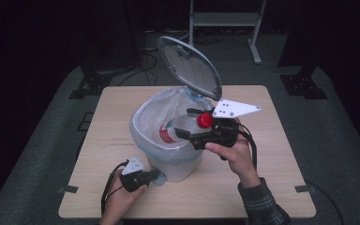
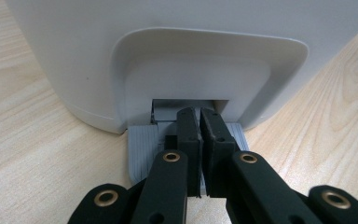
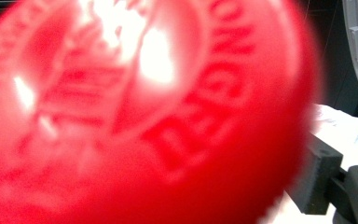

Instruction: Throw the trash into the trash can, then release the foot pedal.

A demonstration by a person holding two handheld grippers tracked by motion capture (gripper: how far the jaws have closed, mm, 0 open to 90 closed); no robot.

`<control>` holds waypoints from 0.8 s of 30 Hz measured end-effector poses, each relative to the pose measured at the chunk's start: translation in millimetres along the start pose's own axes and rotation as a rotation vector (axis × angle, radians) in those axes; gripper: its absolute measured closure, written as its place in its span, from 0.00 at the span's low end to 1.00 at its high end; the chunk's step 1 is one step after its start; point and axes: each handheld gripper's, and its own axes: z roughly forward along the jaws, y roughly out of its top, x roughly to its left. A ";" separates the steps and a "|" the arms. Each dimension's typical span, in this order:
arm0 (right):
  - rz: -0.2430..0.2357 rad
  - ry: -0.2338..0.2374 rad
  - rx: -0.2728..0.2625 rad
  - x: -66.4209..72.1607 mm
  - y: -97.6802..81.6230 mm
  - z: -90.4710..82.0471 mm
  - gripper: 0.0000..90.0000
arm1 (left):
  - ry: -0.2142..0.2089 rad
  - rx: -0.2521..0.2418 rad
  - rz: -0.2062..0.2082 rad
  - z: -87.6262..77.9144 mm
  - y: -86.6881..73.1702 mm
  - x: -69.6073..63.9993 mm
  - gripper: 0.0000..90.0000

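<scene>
Wooden table (image 1: 262, 187); on it a white pedal bin (image 1: 173, 164), plastic liner inside, grey lid (image 1: 190, 65) raised. Clear bottle (image 1: 178, 129) with red cap (image 1: 205, 120), tilted over the bin's mouth, between the spread jaws of the right gripper (image 1: 187, 123). Left gripper (image 2: 200, 128), jaws pressed together, on the grey pedal (image 2: 142, 149).

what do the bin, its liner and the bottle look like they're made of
Bin: likely plastic, smooth matt white shell with a grey ribbed pedal.
Liner: thin translucent plastic film, wrinkled and folded over the rim.
Bottle: apparently clear plastic with a red label; its red cap looks glossy moulded plastic with raised lettering.
</scene>
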 end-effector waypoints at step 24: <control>-0.001 -0.031 -0.004 -1.3 -8.3 -26.6 0.24 | -0.001 0.001 -0.005 0.1 0.1 0.1 0.96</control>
